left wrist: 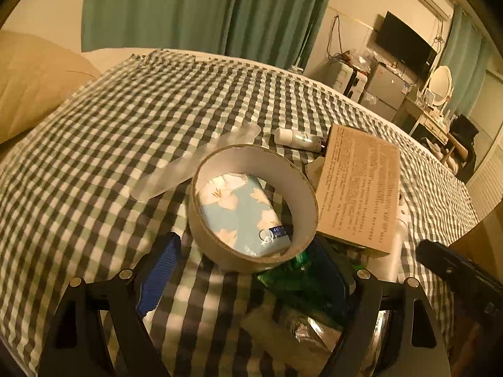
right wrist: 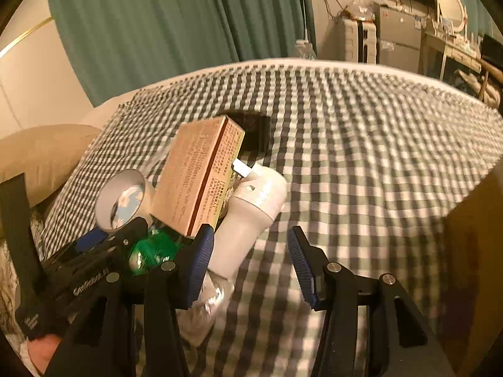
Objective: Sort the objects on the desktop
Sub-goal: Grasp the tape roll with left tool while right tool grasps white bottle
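A pile of objects lies on the checked cloth (left wrist: 94,144). A brown tape roll (left wrist: 292,188) stands tilted over a flowered tissue pack (left wrist: 239,210). My left gripper (left wrist: 248,267) is open; the roll's near rim sits just between its blue fingertips (left wrist: 160,270), untouched. A printed cardboard box (left wrist: 361,185) leans to the right of the roll, with a green object (left wrist: 295,279) underneath. In the right wrist view my right gripper (right wrist: 251,260) is open. The lower end of a white cylindrical bottle (right wrist: 251,213) lies by its left pad (right wrist: 201,264), and no pad presses on it.
A small white bottle (left wrist: 295,138) and a clear plastic strip (left wrist: 188,166) lie beyond the roll. A black object (right wrist: 254,132) sits behind the box (right wrist: 198,176). A clear wrapper (right wrist: 210,301) lies near the pile. A brown carton (right wrist: 471,251) stands at the right, a pillow (left wrist: 34,84) at the left.
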`<state>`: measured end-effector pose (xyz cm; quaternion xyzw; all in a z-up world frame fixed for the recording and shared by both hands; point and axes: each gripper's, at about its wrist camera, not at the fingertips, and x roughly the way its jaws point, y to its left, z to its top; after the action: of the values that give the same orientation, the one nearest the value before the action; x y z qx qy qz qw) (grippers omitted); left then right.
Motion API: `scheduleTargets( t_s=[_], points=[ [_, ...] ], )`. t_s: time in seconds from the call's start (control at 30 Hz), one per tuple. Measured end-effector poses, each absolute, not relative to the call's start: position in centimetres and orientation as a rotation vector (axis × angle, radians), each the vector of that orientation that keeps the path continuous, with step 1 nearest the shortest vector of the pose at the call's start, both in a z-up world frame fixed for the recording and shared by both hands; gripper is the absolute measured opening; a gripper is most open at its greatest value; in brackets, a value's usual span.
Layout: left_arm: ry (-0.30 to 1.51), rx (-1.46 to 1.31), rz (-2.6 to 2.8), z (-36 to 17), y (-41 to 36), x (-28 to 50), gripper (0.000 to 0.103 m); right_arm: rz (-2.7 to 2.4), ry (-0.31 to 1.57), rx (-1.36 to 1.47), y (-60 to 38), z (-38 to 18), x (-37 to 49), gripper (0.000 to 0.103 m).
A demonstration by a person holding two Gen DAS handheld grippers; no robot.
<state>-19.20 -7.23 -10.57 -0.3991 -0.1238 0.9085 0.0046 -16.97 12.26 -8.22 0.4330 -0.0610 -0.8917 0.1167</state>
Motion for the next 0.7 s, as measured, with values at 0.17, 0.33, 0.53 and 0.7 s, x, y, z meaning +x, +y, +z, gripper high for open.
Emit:
scheduleTargets(
  t_s=[0.17,0.33,0.53,0.7],
  points=[
    [-0.354,-1.232,2.859,-10.9,-7.1,-20.4,0.085,-2.593,-0.203,1.315,11.3,-10.0,-18.8,0.049],
    [-0.348,-1.248,2.864,-11.4,-7.3,-21.9,0.085,-2.591,-0.237,1.340,11.2,-10.9,-19.8,0.049],
    [-0.359,-1.191,2.887,-11.0,-7.8,-21.9,0.085,-2.588,-0.224,1.351,11.4,-10.8,-19.5,0.046],
    [-0.419,-1.058,2.914,-9.4,-8.7,-20.6,0.084,-2.591,-0.200,1.363,11.5,-10.2,-18.4,0.033]
  ],
)
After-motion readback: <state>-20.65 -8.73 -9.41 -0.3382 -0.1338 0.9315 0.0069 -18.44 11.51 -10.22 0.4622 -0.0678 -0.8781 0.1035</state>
